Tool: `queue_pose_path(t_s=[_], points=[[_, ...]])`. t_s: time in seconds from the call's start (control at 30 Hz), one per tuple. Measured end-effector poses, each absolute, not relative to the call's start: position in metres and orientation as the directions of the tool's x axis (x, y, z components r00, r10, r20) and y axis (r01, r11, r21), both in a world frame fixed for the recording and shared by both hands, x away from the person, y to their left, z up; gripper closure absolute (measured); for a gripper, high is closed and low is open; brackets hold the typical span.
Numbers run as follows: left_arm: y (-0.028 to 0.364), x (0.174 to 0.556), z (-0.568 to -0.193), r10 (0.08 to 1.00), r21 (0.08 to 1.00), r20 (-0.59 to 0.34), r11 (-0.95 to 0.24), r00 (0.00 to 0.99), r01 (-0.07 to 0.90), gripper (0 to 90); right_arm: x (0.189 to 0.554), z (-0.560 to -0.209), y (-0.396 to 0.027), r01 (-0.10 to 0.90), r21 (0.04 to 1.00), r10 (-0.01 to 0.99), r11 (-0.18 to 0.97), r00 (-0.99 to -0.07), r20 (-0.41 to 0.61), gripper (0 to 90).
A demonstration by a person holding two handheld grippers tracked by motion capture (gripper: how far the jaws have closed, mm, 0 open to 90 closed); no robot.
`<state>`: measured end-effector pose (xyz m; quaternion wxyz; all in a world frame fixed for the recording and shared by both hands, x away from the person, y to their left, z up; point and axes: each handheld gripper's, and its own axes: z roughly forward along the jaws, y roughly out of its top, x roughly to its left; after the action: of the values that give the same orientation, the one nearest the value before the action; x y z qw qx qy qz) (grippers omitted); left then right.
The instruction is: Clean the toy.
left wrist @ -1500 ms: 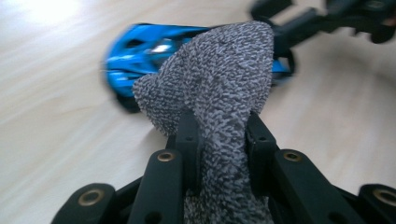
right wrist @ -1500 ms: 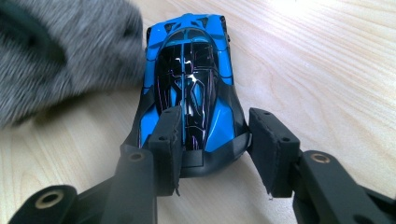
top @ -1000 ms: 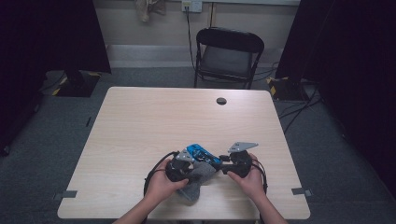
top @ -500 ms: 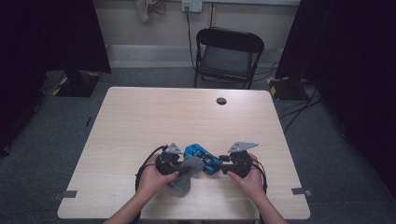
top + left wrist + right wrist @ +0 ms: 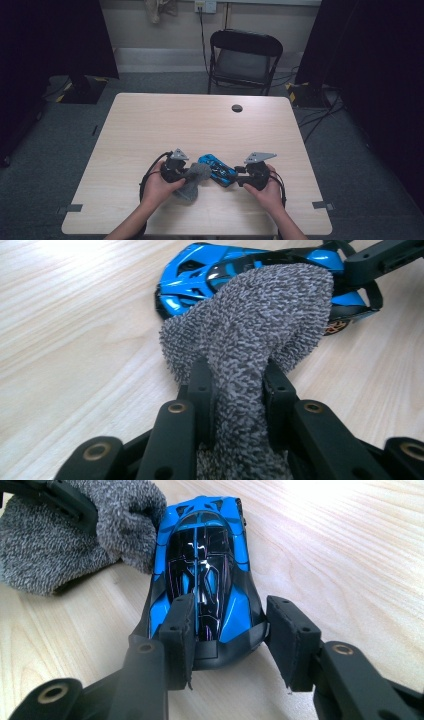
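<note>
A: Left tool (image 5: 235, 390): what state?

B: Clenched on a grey cloth (image 5: 255, 325). The cloth runs between the two black jaws and bulges forward past their tips, its far end lying against the blue car (image 5: 200, 275).

A: Right tool (image 5: 232, 630)?

B: Jaws part-way closed around the car's (image 5: 200, 570) near end. The left pad touches the body; the right pad appears to stand just off it, so a firm grip cannot be confirmed from the right gripper view.

A: Where does the car lie?

B: On the surface (image 5: 200, 120), near the person's edge, between the two tools in the high view: left tool (image 5: 186, 172), cloth (image 5: 192, 181), car (image 5: 217, 169), right tool (image 5: 241, 178).

A: Long axis?

B: It runs in line with the right tool, straight away from its jaws, toward the left tool.

A: The relation governing the next move?

B: The cloth meets the car's far end, opposite the right tool. A wipe, judged likely, would travel along that axis toward the right tool, which steadies the car.
</note>
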<state>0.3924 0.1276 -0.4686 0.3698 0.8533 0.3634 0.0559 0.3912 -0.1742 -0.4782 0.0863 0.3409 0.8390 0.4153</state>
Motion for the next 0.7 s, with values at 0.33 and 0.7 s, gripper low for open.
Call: queue_pose_path(t_s=[0.33, 0.7], points=[[0.141, 0.393, -0.466, 0.683, 0.675, -0.159, -0.451, 0.713, 0.583, 72.4, 0.391, -0.478, -0.174, 0.5, 0.756, 0.642, 0.423, -0.754, 0.139, 56.2], [0.09, 0.362, -0.462, 0.517, 0.678, -0.214, -0.533, 0.829, 0.507, 71.9, 0.391, -0.478, -0.174, 0.5, 0.757, 0.644, 0.422, -0.753, 0.138, 56.2]])
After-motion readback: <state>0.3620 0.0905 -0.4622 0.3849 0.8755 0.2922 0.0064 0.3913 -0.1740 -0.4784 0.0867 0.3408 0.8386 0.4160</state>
